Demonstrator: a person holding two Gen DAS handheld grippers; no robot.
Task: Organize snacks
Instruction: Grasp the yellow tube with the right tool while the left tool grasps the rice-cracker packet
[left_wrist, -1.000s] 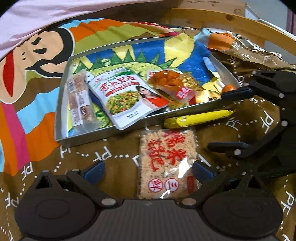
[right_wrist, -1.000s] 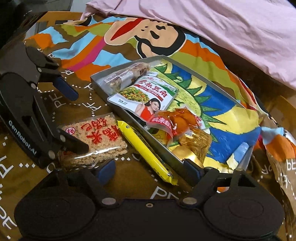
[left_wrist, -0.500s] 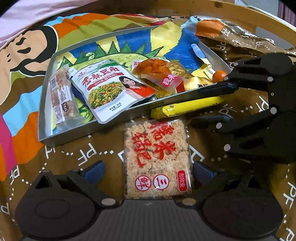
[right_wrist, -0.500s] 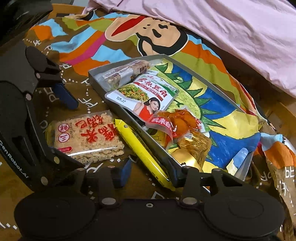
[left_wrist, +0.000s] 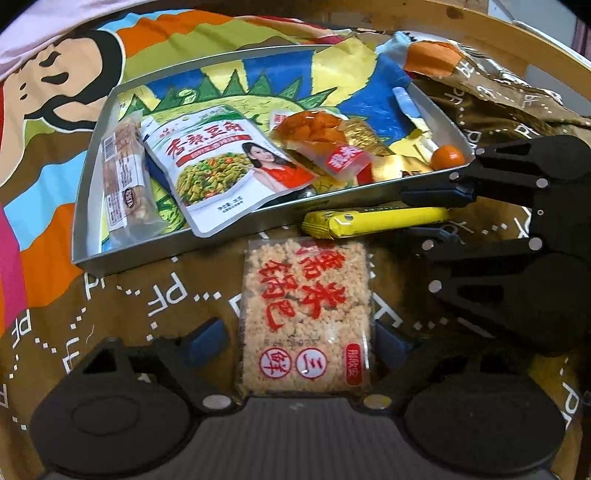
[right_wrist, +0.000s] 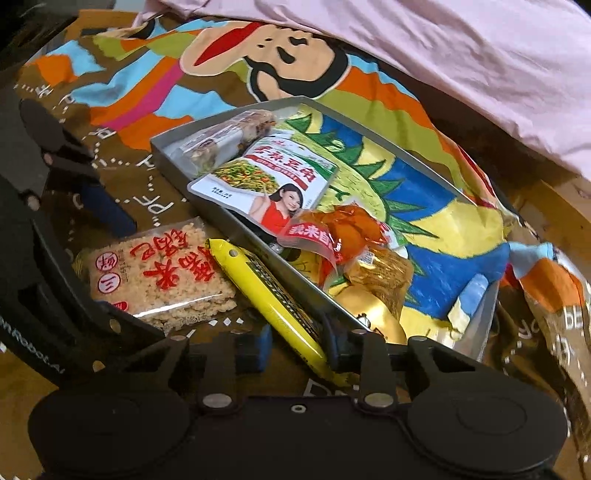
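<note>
i'm working both grippers at once here. my left gripper (left_wrist: 299, 334) straddles the rice cracker pack (left_wrist: 304, 317), which lies flat on the brown printed cloth (left_wrist: 147, 291) just in front of the metal tray (left_wrist: 207, 242). its jaws are closing, with the pack between them; the blue pads sit just beside the pack's long edges, and i can't yet see them pressing.

my right gripper (right_wrist: 295, 347) is down on the yellow snack bar (right_wrist: 269, 295), which lies along the outside of the tray's near wall. those jaws are closing too, narrow now, with the near end of the bar between them; the right pad looks to be against the wrapper, the left one just short.

the tray already holds the spicy bean pouch (left_wrist: 221, 166), a wrapped nut bar (left_wrist: 123, 177), an orange snack packet (left_wrist: 314, 134), gold-wrapped pieces and a small orange (left_wrist: 447, 157). so i judge the step in hand is picking up the last two loose snacks.

next i'd need both grips firm, then a lift clear of the tray wall before setting each down in the bare blue and yellow part. the cracker pack looks brittle, so i'd squeeze lightly.
</note>
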